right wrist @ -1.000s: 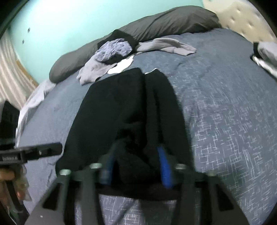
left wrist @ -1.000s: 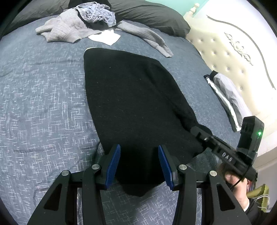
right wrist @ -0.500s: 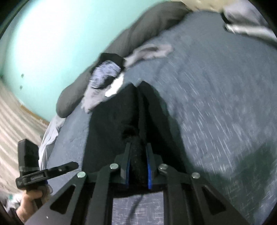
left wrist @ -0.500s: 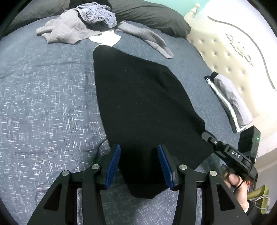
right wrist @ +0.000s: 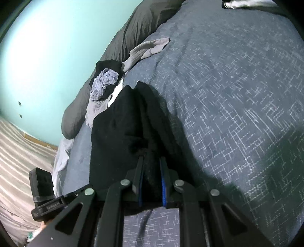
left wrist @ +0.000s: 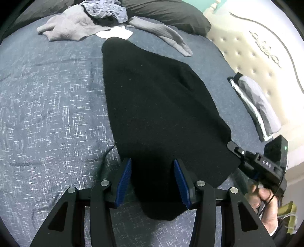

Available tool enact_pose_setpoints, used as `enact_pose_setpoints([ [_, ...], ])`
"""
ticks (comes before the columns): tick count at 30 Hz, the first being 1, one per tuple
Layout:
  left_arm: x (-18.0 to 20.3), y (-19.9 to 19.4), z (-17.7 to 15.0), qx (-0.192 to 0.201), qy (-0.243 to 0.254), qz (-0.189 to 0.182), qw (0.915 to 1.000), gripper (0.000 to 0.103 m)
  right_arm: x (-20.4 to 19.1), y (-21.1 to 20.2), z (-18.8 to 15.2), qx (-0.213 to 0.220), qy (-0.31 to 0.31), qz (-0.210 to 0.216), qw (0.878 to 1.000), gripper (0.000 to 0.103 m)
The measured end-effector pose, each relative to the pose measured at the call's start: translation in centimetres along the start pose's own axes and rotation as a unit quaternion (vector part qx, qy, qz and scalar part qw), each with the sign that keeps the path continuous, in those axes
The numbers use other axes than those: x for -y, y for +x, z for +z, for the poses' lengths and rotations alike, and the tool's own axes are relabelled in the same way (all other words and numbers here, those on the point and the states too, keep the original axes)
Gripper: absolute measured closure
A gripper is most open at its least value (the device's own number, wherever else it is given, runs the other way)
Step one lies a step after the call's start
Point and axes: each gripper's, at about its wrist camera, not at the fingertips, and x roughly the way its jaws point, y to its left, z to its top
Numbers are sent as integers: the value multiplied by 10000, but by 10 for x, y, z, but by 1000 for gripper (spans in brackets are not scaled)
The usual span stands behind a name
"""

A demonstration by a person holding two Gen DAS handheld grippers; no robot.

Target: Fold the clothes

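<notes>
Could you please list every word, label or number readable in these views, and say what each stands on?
"DAS": white letters on the body of the right gripper, seen upside down in the left wrist view.
A small white label on the body of the left gripper, right wrist view: too blurred to read for certain.
Nothing else bears text.

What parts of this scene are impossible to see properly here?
- Black garment: right wrist view, its gripped edge hidden between the right gripper fingers.
- Folded clothes: right wrist view, cut off by the top edge.
- Clothes pile: left wrist view, items tangled, uncountable.
</notes>
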Motion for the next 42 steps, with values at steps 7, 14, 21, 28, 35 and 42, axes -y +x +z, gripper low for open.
enact_pose_setpoints([
  [7, -4, 4, -3, -9, -38, 42, 10000, 53, -18, -12, 9, 270, -388, 107, 9988, 86],
  [14, -7, 3, -5, 21, -59, 48, 10000, 53, -37, -23, 18, 538, -774, 214, 9953, 83],
  [21, -8, 1, -6, 24, -2, 69, 10000, 53, -52, 22, 14, -35, -1333, -7, 9911, 84],
  [28, -9, 0, -6, 41, 35, 73, 10000, 53, -25, 23, 20, 22, -989, -596, 9933, 102],
  [35, -17, -1, -9, 45, 10, 52, 10000, 52, -31, 11, 24, 263, -923, -176, 9952, 95],
  [42, -17, -2, -9, 49, 67, 97, 9999, 52, -34, 23, 25, 27, -1134, -297, 9931, 101],
])
